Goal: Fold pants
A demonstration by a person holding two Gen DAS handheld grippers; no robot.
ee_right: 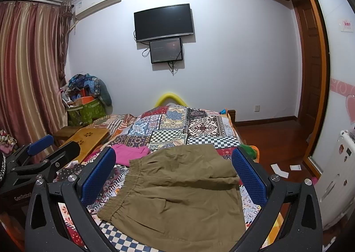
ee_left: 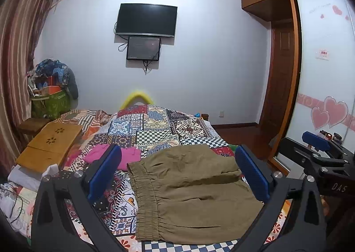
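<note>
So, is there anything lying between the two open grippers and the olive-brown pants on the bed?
Nothing visible does. The olive-brown cotton pants lie uncovered below the left gripper and right gripper; the pink garment lies beyond the waistband.

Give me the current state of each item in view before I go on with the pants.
olive pants: folded, flat on the bed, elastic waistband to the left.
left gripper: open, holding nothing.
right gripper: open, holding nothing.
pink garment: lying beside the pants, not held.
patchwork bedspread: spread over the bed.
TV: screen dark.
small screen: dim picture showing.
</note>
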